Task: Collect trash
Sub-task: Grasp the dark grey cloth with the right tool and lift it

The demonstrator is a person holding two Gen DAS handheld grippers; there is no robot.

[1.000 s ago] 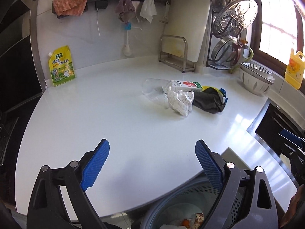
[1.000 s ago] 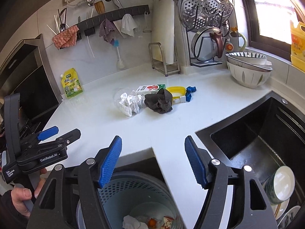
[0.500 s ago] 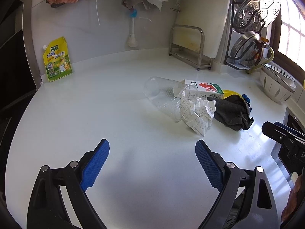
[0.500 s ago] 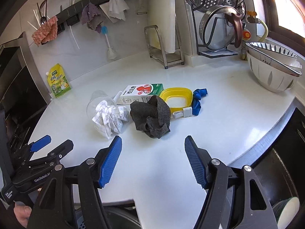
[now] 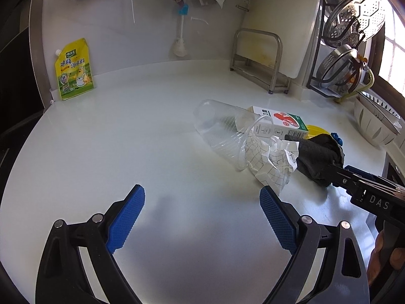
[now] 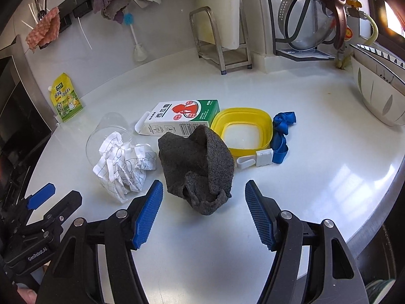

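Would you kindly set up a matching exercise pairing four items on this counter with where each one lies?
1 dark cloth
2 crumpled paper
3 carton
4 blue strap

A spilling from the clear cup
B clipped to the yellow lid
C just ahead of the open right claw
D flat behind the cloth

Pairs: 1-C, 2-A, 3-D, 4-B

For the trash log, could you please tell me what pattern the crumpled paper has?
The crumpled paper is white with a thin dark grid, clearest in the right wrist view.
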